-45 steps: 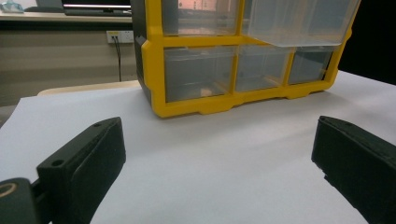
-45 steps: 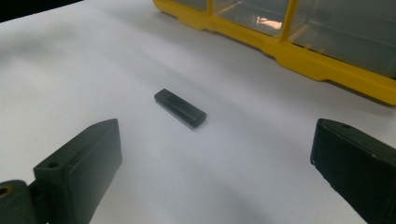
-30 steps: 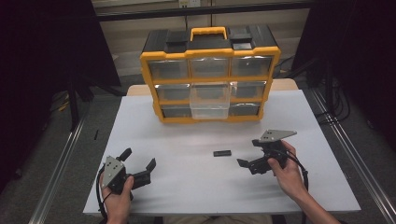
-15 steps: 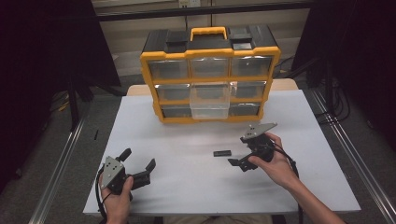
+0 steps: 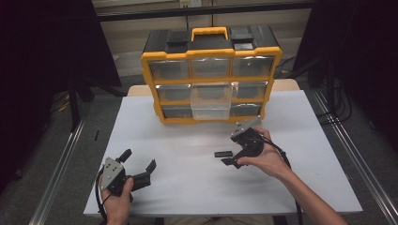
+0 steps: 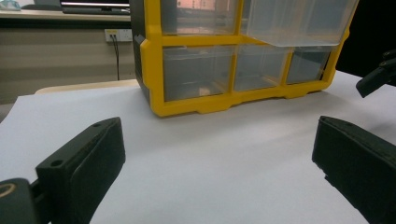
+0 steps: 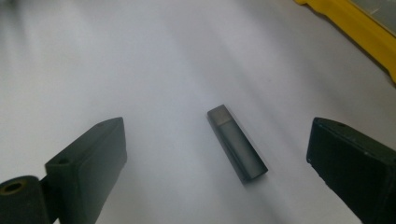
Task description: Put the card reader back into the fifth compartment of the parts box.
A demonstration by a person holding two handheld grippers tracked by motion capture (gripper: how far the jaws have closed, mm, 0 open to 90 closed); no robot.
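Right gripper, jaws spread, hovering over small dark flat rectangular stick lying on white desk, near yellow-framed drawer cabinet; pick-up step beginning, judging; next: lower, straddle stick, close. Left gripper idling spread, near-left

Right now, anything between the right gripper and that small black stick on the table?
Nothing visible. The right gripper hangs open right by the small black stick, which lies flat on bare white table between the two fingers, touching neither. The open clear drawer of the yellow organizer sits farther back.
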